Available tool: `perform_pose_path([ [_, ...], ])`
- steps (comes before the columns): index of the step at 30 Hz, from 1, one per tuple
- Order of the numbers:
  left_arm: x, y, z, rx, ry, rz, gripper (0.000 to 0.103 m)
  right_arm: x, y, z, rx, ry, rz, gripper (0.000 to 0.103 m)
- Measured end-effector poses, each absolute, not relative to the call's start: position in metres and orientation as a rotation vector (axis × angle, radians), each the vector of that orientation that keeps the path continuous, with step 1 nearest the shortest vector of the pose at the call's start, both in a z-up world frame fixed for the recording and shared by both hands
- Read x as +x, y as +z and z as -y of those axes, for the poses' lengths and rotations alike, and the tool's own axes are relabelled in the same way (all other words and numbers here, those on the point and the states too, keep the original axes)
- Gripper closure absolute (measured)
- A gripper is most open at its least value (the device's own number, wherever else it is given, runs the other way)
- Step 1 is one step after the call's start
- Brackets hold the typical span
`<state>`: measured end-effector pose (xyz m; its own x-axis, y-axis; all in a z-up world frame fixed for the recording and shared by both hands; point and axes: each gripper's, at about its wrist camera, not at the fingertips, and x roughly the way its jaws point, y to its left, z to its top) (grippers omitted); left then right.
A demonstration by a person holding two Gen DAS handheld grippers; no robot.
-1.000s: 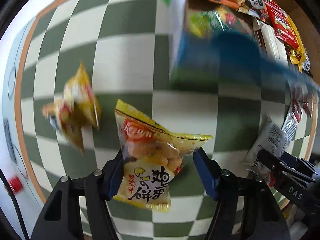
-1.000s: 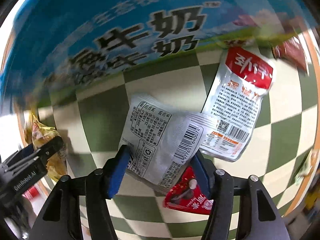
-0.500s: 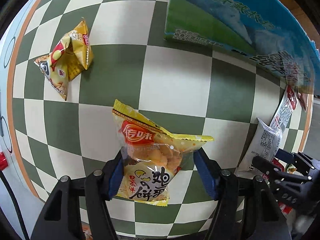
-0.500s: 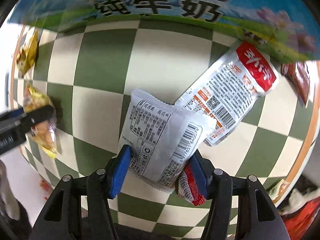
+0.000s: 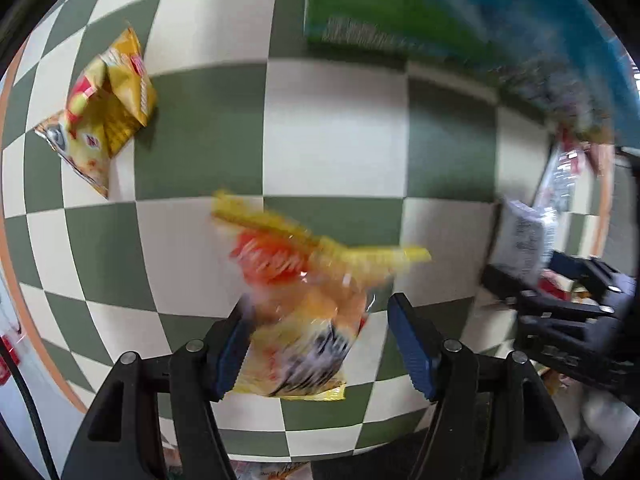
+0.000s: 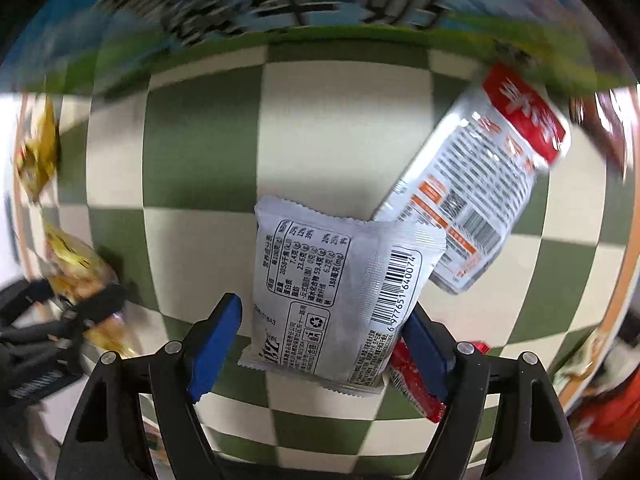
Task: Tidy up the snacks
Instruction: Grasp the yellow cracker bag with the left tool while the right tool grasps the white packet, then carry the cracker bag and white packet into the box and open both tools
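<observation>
My left gripper (image 5: 318,338) has its jaws apart; a blurred yellow and orange snack bag (image 5: 304,300) hangs between them, touching only the left pad. My right gripper (image 6: 320,340) is also apart; a silver barcode packet (image 6: 336,300) sits between the pads with a gap at the left pad. A blue and green milk carton box (image 5: 460,20) stands behind; it also shows in the right wrist view (image 6: 304,4).
A checkered green and white cloth (image 5: 340,132) covers the table. A yellow snack bag (image 5: 100,116) lies far left. A white and red packet (image 6: 480,184) lies right of the silver packet, a red packet (image 6: 416,384) under my right finger.
Both grippers have opened. The yellow bag is blurred and slipping in the left jaws. The silver packet has come loose in the right jaws.
</observation>
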<state>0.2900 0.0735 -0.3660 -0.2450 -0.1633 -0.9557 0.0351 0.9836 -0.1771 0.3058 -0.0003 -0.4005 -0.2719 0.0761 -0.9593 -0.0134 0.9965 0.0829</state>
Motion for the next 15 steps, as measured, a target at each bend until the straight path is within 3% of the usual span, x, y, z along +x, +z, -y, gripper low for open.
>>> perform_pose_path([
  [12, 0.284, -0.385, -0.088, -0.111, -0.202, -1.869, 0.038, 0.310, -0.402, 0.003, 0.094, 0.071, -1.855, 0.019],
  [15, 0.282, -0.391, -0.089, -0.125, -0.168, -1.845, 0.038, 0.312, -0.399, 0.016, 0.092, 0.058, -1.839, 0.024],
])
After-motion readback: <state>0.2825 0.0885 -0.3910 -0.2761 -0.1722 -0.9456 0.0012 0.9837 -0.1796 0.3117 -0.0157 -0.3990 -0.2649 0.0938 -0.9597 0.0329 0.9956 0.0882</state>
